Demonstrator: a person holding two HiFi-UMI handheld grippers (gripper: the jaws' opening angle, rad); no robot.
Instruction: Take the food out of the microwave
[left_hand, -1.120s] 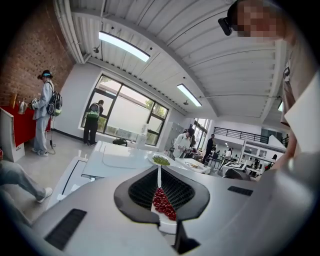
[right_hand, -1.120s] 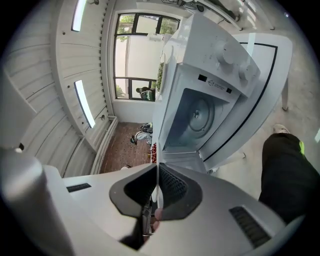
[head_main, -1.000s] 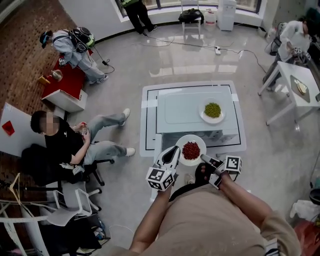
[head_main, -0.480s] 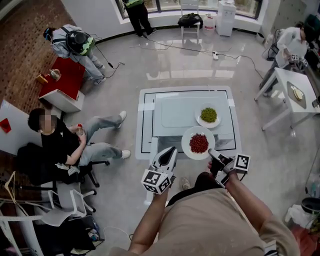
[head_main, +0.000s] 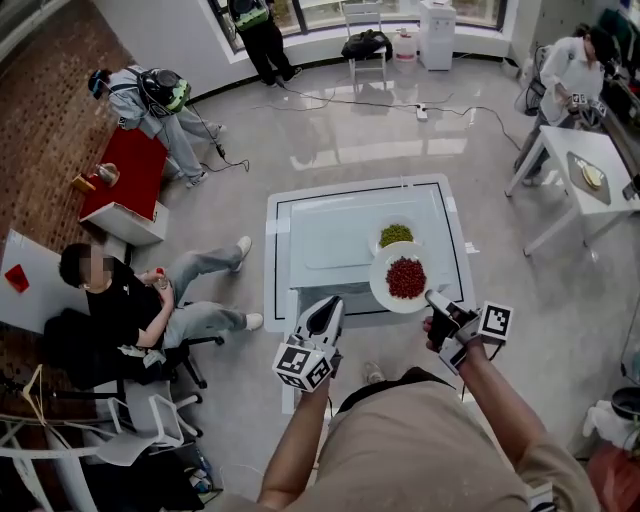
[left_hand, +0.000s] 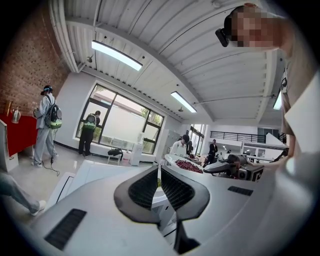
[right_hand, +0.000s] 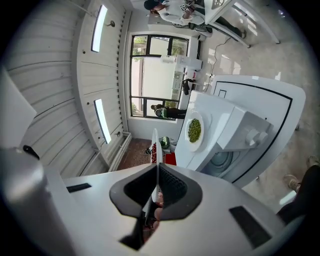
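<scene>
Plate (head_main: 383, 285) in right claw (head_main: 432, 295) now raised beside pea plate (head_main: 380, 239).

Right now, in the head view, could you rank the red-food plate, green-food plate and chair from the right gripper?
1. Red-food plate, held by the right gripper.
2. Green-food plate, just beyond, atop the microwave.
3. Chair, far off, straight ahead.

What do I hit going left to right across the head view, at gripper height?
Seated person → left gripper → plate of red food → right gripper, clamped on that plate's right rim.
</scene>
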